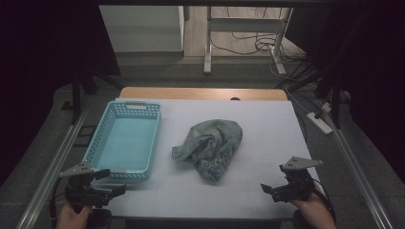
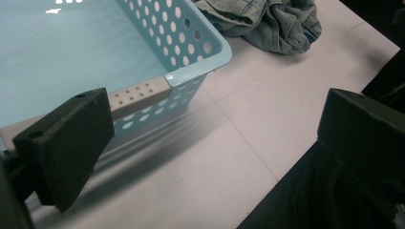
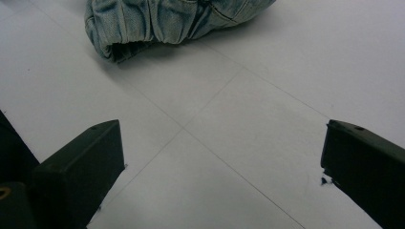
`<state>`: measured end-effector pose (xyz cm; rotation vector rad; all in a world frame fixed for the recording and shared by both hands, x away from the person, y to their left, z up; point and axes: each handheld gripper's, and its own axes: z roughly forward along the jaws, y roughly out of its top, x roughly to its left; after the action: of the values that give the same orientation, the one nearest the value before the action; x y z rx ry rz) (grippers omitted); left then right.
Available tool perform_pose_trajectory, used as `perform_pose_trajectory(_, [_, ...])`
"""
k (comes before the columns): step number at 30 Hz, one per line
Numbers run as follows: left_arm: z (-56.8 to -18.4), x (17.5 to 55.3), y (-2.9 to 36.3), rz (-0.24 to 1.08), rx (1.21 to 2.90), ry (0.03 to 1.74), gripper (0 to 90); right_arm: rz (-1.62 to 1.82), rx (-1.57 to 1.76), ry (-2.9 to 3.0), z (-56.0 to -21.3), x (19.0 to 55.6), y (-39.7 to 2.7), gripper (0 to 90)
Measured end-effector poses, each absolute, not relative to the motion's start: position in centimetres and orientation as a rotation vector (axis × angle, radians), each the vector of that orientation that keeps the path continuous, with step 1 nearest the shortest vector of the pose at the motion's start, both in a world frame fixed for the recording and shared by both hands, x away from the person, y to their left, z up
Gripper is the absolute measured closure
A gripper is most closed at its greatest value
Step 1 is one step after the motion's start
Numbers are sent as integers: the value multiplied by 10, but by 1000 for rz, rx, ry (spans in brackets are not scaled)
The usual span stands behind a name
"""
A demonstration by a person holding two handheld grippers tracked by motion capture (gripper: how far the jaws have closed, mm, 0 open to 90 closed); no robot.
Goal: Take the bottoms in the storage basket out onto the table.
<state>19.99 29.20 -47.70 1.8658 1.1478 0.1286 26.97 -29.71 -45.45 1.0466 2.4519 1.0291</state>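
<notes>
High view: crumpled denim garment (image 1: 211, 148) lies mid-frame on the white bench (image 1: 267, 119), apart from the turquoise basket (image 1: 125, 140) at left. Left gripper (image 1: 111, 182) at lower left and right gripper (image 1: 267, 189) at lower right hover over the near edge, fingers spread, empty.

Your high view looks forward and down from above your side, taking in the whole white table (image 1: 267, 191). Your left gripper view sits low at the near-left edge, close to the basket (image 2: 191, 76) corner, facing across toward the crumpled jeans (image 2: 272, 21). Your right gripper view is low too, facing the jeans (image 3: 167, 19). All three share them.
</notes>
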Motion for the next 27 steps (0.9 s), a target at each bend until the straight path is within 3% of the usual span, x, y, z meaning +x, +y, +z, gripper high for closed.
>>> perform_pose_trajectory(27, [-479,192,306,121,1873,1184,1,1028,1047,2450,-454,269,-297,11])
